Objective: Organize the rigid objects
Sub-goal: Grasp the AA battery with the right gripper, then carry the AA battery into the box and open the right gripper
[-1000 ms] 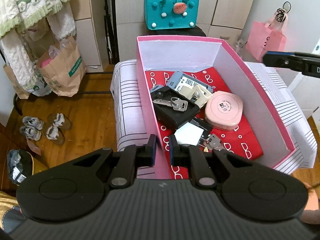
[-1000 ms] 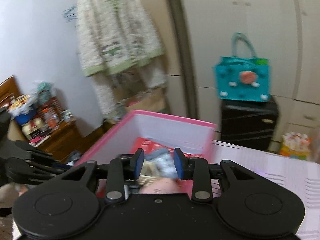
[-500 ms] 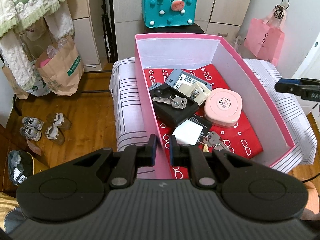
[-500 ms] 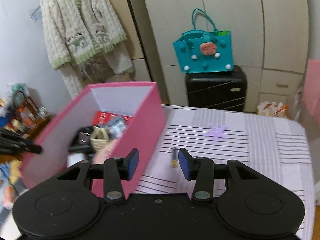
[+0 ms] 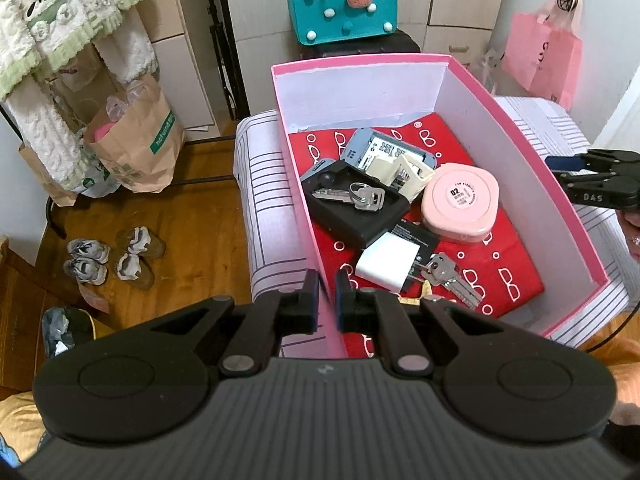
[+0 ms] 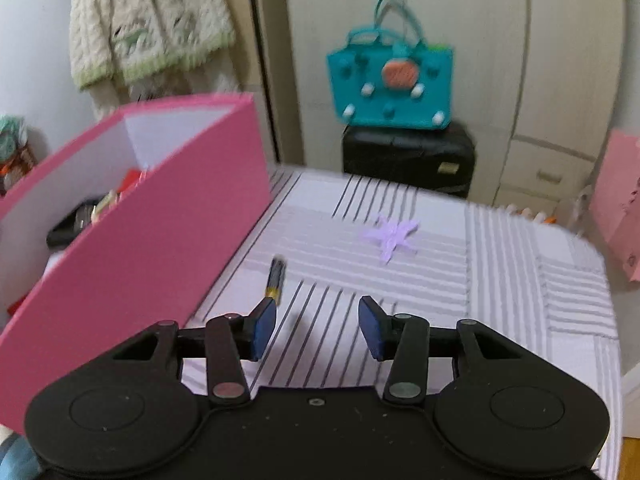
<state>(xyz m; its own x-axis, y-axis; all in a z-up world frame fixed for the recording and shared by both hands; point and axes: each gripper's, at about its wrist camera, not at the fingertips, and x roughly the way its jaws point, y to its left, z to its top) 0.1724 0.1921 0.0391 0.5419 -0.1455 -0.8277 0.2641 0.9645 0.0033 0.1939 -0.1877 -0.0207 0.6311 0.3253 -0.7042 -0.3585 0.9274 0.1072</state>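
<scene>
Left tool (image 5: 327,294) clamped on pink box (image 5: 308,236) wall, seemingly.

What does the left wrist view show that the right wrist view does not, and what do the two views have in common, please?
Only the left wrist view shows the box's contents clearly: keys on a black case, a pink compact and a white charger, plus the left tool shut on the box's near wall. Only the right wrist view shows a battery and a purple starfish on the striped cloth, ahead of the empty right tool, its jaws closing. Both show the pink box and the teal bag.
</scene>
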